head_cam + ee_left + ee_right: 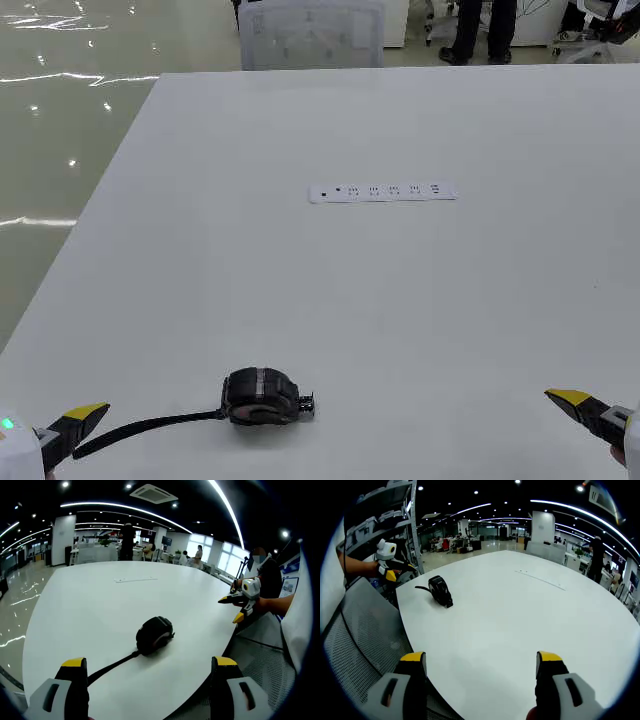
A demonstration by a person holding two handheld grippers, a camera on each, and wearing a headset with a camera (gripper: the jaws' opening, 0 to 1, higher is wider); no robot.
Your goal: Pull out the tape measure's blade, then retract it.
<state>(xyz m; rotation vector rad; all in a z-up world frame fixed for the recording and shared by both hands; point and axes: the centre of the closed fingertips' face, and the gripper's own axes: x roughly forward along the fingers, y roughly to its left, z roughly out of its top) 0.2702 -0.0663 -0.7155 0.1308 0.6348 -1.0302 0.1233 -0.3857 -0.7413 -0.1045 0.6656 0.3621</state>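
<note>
Near the surface's (400,300) front edge lies the black tape measure (260,397), strap (150,430) trailing toward the open left gripper (149,662); the right gripper (481,656) is open too.

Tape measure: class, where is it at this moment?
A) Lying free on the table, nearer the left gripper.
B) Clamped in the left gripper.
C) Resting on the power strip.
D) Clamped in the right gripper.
A: the tape measure lies untouched on the white table, with the open left gripper nearer it than the open right gripper.
</note>
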